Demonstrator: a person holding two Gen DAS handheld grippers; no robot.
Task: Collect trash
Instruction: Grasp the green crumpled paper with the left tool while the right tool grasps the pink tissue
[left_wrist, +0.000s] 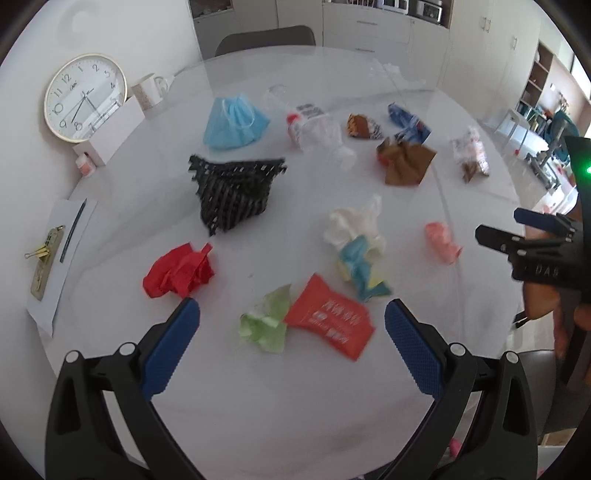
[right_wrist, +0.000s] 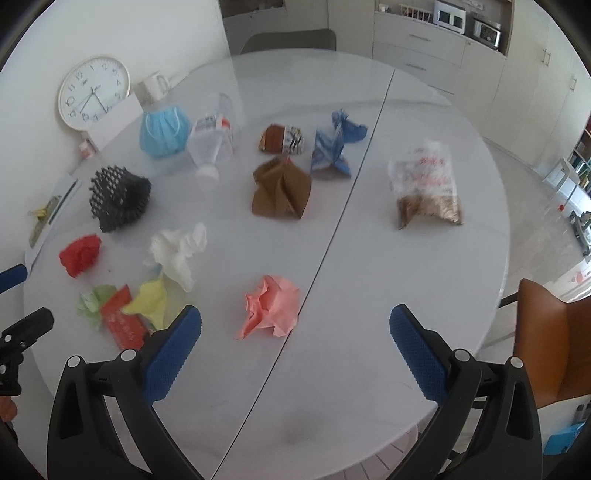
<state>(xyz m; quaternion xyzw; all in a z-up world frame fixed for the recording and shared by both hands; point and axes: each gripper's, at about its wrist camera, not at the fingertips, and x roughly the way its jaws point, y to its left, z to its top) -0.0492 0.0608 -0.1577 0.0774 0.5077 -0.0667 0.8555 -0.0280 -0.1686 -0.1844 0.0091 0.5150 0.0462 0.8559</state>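
Both grippers hover with fingers spread wide, empty. The left gripper frames the red packet, its long axis running near-right to far-left beside green paper. The right gripper faces a crumpled pink paper on the table.

Light: bright, even daylight, strongest at the right
Glare: sheen across the white table
Shadows: faint, soft
Blur: slight smear on nearest litter
Edges: heavy fisheye bending, black corners
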